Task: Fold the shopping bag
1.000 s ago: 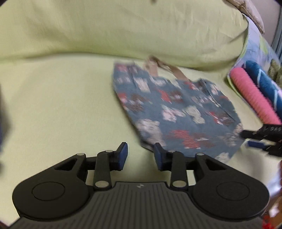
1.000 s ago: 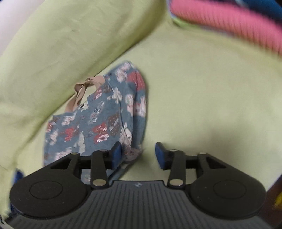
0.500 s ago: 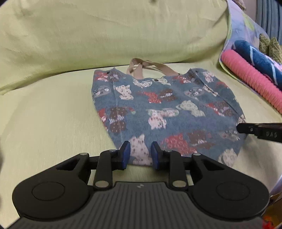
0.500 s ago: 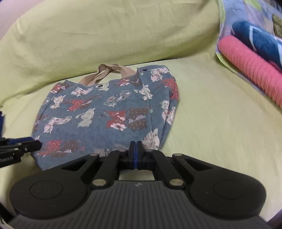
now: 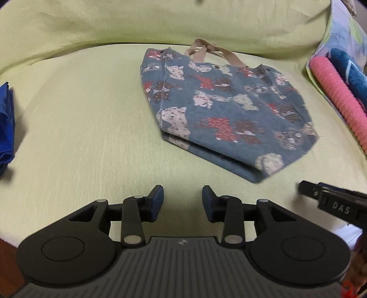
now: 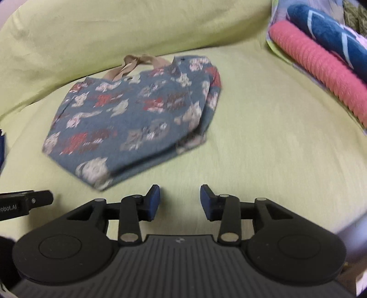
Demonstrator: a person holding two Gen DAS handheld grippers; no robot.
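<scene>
On the green sofa seat (image 5: 91, 128), both grippers, left (image 5: 182, 201) and right (image 6: 180, 200), have just reopened empty and backed off; cat-print shopping bag (image 5: 224, 117) at twelve o'clock lies released, unfolded.

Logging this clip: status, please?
Left gripper and right gripper open, just opening, empty. Shopping bag flat on couch, untouched. Nothing blocking.

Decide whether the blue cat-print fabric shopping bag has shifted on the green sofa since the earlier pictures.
Cannot tell: both cameras moved. The shopping bag lies flat, its handles toward the sofa backrest, as before.
</scene>
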